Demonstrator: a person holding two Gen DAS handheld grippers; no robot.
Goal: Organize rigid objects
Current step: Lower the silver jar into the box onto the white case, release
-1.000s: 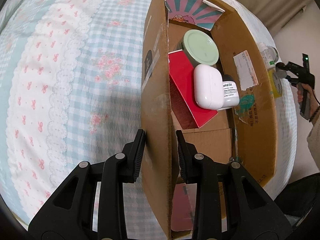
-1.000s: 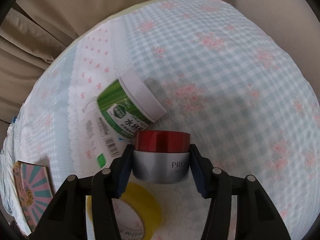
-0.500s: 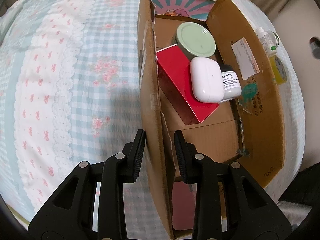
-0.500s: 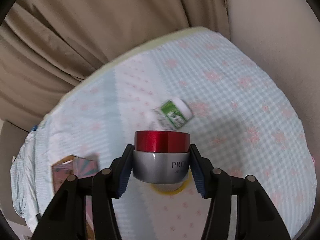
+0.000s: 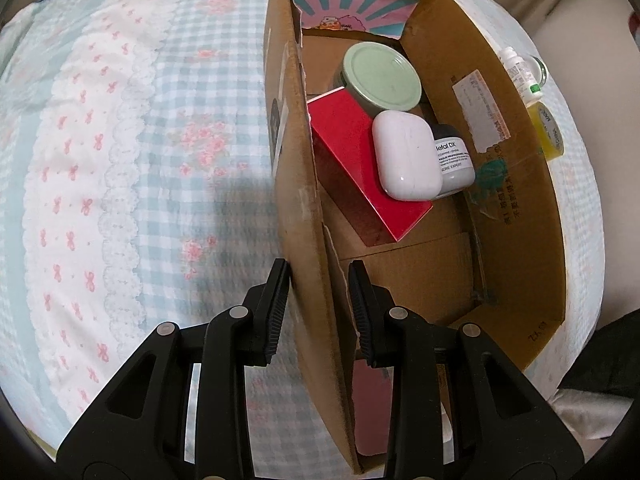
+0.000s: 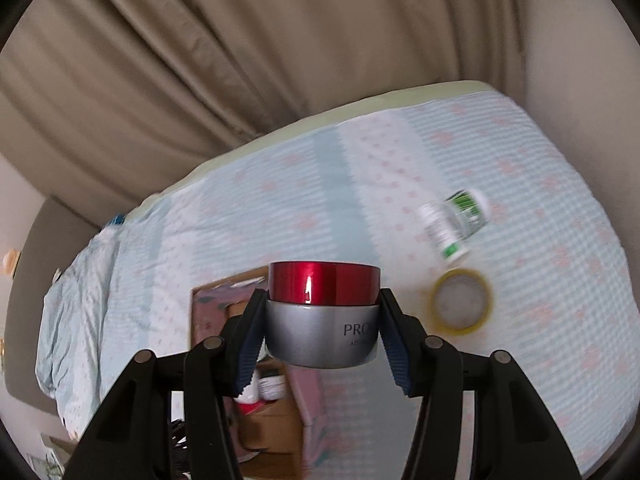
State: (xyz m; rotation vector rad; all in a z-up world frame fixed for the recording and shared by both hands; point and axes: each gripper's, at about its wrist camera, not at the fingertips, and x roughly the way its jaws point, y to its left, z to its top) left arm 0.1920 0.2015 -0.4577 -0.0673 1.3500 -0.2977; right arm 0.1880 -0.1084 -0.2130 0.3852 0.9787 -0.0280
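Note:
My left gripper (image 5: 318, 308) is shut on the near left wall of an open cardboard box (image 5: 304, 184) that stands on the bed. In the box lie a red box (image 5: 360, 168), a white case (image 5: 406, 160), a green-lidded jar (image 5: 382, 78) and a small grey bottle (image 5: 454, 160). My right gripper (image 6: 322, 330) is shut on a silver jar with a red lid (image 6: 323, 312), held high above the bed. The cardboard box (image 6: 272, 412) shows below and behind the jar.
On the bedspread right of the box lie a yellow tape roll (image 6: 460, 306), a green-labelled jar (image 6: 468, 210) and a white bottle (image 6: 442, 234). They also show past the box wall, the tape roll (image 5: 548, 132) and the bottle (image 5: 520, 72). Beige curtains (image 6: 280, 60) hang behind the bed.
My right gripper has lifted the red-lidded jar well above the bed and swung left toward the box. My left gripper keeps its hold on the box wall.

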